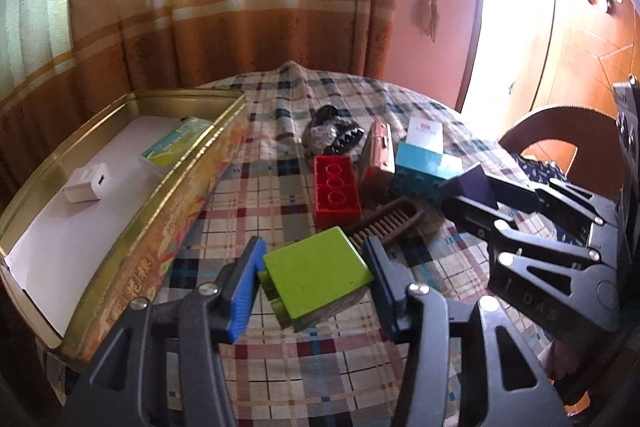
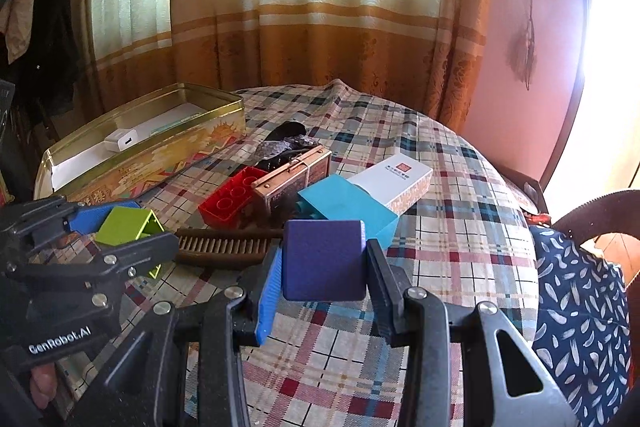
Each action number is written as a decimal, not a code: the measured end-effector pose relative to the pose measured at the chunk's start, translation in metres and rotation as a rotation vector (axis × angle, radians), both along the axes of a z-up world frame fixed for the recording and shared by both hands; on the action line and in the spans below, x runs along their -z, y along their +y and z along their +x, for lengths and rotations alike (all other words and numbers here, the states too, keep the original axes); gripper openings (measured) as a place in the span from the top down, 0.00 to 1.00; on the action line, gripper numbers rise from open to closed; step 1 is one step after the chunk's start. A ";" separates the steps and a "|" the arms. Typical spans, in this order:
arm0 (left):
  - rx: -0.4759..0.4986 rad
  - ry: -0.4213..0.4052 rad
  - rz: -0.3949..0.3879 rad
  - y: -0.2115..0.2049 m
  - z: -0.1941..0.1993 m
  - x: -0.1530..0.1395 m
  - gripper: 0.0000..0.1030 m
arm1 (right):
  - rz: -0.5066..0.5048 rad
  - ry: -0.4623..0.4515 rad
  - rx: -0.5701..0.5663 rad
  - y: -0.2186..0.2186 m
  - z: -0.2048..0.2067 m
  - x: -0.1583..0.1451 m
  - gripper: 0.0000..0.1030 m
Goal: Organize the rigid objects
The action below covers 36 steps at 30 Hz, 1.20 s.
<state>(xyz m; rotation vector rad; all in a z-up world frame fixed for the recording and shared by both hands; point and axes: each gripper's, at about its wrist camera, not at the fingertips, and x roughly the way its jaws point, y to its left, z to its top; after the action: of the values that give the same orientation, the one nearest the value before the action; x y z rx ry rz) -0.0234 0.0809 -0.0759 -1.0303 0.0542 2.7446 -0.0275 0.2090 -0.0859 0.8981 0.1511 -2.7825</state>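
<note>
We read the gold tin (image 1: pixel 132 227), at ten o'clock on the plaid table (image 1: pixel 280 367), as the collecting box; a white charger (image 1: pixel 86 183) already lies inside. Left gripper (image 1: pixel 316 279) is clamped on the green block (image 1: pixel 316 267), tilted as if lifted clear. Right gripper (image 2: pixel 324 267) is clamped on the purple cube (image 2: pixel 324 259). The red brick (image 1: pixel 335 191) waits at twelve o'clock.
</note>
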 end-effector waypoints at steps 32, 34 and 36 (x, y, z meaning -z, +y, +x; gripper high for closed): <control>-0.045 0.074 0.059 -0.016 0.009 -0.007 0.52 | 0.008 0.072 -0.035 -0.003 0.010 -0.004 0.59; -0.045 0.078 0.060 -0.016 0.009 -0.008 0.52 | 0.006 0.077 -0.034 -0.003 0.011 -0.004 0.59; -0.045 0.080 0.062 -0.017 0.009 -0.008 0.52 | 0.003 0.085 -0.036 -0.002 0.012 -0.005 0.59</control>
<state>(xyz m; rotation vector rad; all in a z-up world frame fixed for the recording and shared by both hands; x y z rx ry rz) -0.0140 0.0644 -0.0677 -0.9162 -0.0416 2.8089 -0.0160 0.2066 -0.0813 0.7703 0.1823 -2.7890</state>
